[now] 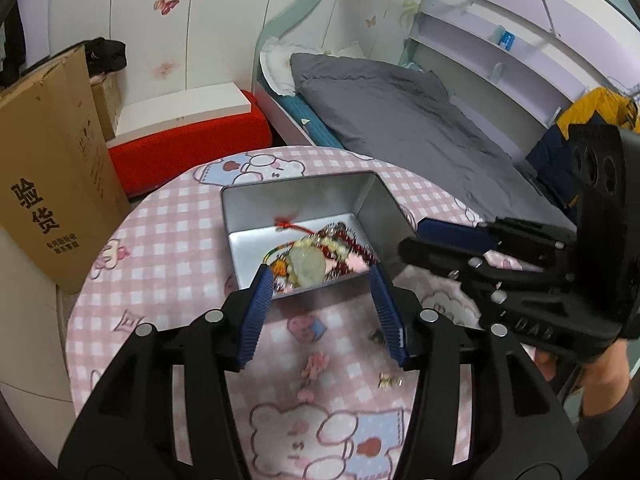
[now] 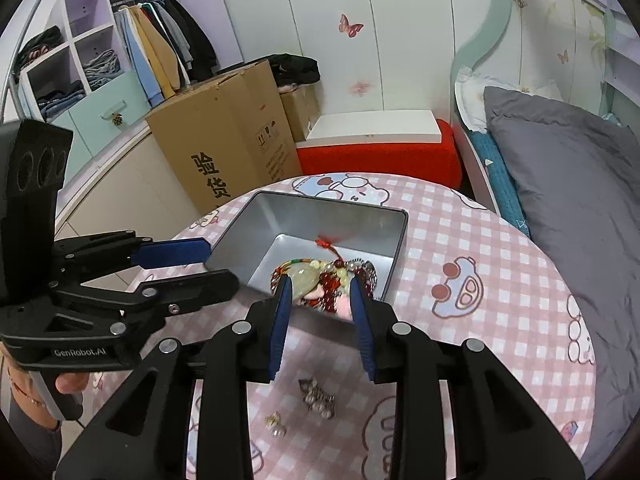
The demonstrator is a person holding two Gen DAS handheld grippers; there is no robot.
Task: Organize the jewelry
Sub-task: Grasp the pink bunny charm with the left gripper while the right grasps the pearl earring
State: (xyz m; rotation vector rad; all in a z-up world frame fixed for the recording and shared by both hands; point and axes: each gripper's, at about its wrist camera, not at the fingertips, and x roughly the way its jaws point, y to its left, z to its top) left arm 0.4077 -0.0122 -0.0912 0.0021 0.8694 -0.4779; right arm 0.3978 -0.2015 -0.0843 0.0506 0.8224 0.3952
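A silver metal tin (image 1: 296, 196) (image 2: 320, 216) stands open on a round table with a pink checked cloth (image 1: 160, 280) (image 2: 500, 248). Inside lies a tangle of jewelry (image 1: 308, 264) (image 2: 324, 280): a pale jade pendant, red and cream beads, a red cord. My left gripper (image 1: 320, 272) hovers open just before the tin's near wall with nothing between its fingers. My right gripper (image 2: 320, 282) is open, narrower, at the tin's near edge, and holds nothing. Loose on the cloth are a pink piece (image 1: 314, 364), a gold piece (image 1: 390, 380), a silver pearl piece (image 2: 318, 398) and a small earring (image 2: 276, 424).
A tall cardboard box (image 2: 224, 144) and a red stool with a white board (image 2: 376, 152) stand beyond the table. A bed with a grey duvet (image 1: 400, 120) runs along the right. The table edge curves close on both sides. A person's hand (image 2: 68, 384) holds the left gripper.
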